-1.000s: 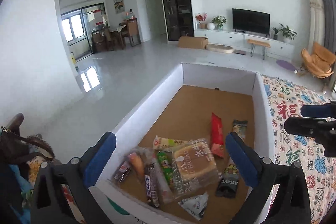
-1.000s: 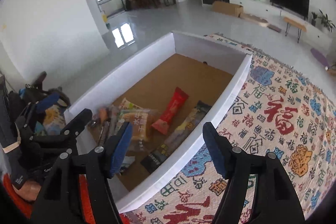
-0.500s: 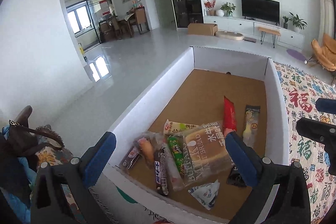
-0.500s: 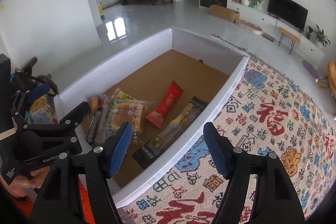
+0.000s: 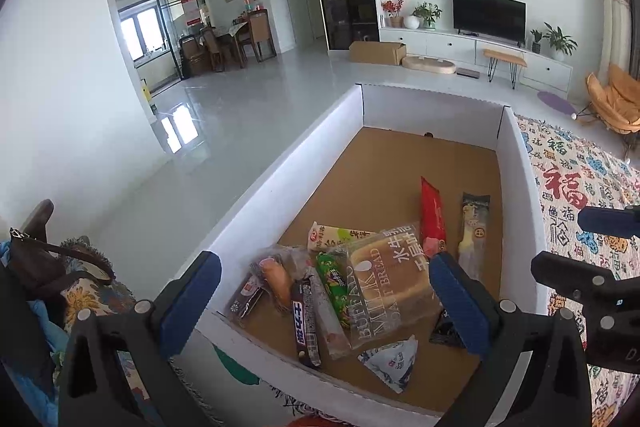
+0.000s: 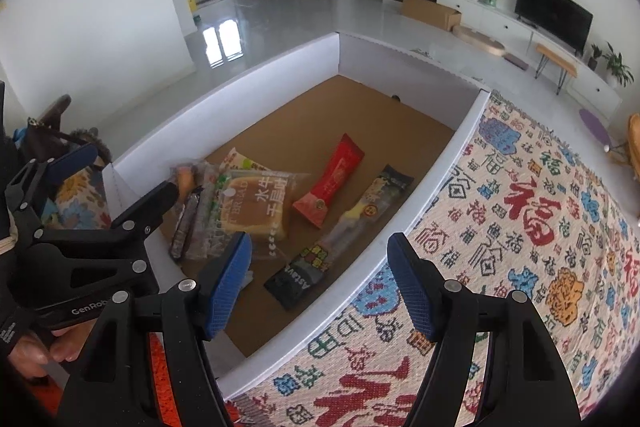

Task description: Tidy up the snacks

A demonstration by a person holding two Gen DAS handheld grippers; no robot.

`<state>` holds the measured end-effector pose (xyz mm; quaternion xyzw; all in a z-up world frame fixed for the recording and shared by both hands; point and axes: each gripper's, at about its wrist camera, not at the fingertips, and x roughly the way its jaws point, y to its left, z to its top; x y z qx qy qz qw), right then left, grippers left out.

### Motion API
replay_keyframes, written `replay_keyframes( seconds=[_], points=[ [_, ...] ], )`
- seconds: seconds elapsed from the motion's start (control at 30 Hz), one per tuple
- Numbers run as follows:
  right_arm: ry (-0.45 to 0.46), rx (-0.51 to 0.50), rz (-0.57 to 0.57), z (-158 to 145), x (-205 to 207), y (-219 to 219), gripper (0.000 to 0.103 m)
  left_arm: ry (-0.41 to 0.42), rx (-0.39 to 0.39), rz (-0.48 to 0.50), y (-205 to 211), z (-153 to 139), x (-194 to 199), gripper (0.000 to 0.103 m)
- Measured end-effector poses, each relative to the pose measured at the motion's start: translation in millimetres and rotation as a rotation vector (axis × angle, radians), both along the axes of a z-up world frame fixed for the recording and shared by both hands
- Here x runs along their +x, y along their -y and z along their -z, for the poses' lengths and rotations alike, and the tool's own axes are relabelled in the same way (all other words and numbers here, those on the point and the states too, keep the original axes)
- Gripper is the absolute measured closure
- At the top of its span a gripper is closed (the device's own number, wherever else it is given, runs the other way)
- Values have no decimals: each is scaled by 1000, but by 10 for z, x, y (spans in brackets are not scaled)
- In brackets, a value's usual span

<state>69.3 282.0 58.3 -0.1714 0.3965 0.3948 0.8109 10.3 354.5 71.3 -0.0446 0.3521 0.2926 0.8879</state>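
- Left wrist view: left claw (image 5: 320, 301) spread, nothing between the pads, hovering over the near end of the white-walled box (image 5: 276, 195) with a brown cardboard floor.
- Snacks sit clustered at the box's near end: milk bread bag (image 5: 390, 287) in clear film, flat, partly over a green candy pack (image 5: 334, 281); dark chocolate bar (image 5: 305, 323) and a clear-wrapped stick lie alongside it; small white triangular pack (image 5: 390, 361) nearest the front wall.
- Red sachet (image 5: 432, 217) and a long yellow-and-black bar (image 5: 474, 235) lie apart, further in, by the right wall.
- Handling guess: all light. Bread is soft and crushable, film slippery, so pinch the sealed edge, not the loaf. Bars are stiffer; grip across the middle.
- Right wrist view: right claw (image 6: 320, 283) spread, empty, above the box's right wall where it meets the patterned cloth (image 6: 520, 227).
- Black Astav-labelled pack (image 6: 298, 277) lies just beyond the pads, closest pick for this claw.
- Left claw visible at left edge, a hand (image 6: 36, 355) holding it.
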Motion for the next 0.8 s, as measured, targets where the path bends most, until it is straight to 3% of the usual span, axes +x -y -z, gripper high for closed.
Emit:
replay_keyframes(
  seconds=[0.8],
  points=[
    [18, -11, -24, -59, -119, -84, 29, 23, -57, -35, -163, -58, -181, 0]
  ],
)
